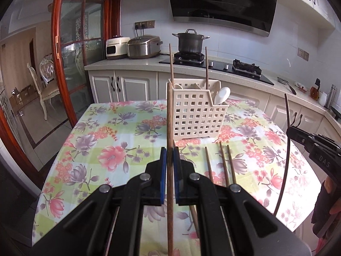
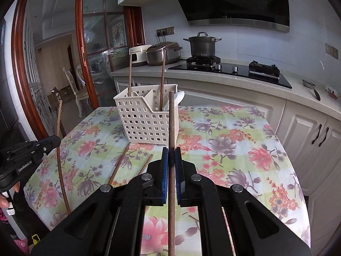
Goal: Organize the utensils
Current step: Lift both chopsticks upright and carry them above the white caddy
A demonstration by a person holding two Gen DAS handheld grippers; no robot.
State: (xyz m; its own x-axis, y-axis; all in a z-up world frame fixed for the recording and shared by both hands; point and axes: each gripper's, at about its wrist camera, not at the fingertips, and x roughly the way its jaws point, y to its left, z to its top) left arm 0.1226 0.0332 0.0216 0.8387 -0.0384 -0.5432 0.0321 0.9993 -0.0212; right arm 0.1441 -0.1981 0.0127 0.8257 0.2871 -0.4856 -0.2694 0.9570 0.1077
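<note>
Holding one chopstick (image 1: 169,128) pinched upright in my left gripper (image 1: 169,155) and another (image 2: 171,128) in my right gripper (image 2: 171,155), both just before the basket (image 1: 196,115), I should tip each down into its compartment

Two markings can be read, both on the black gripper bodies. In the right wrist view, the left gripper (image 2: 54,141), to the left of the white basket (image 2: 147,115), bears "GenRobot.AI" in white on its side. In the left wrist view, the right gripper (image 1: 293,131), to the right of that basket, shows the letters "DAS".
</note>
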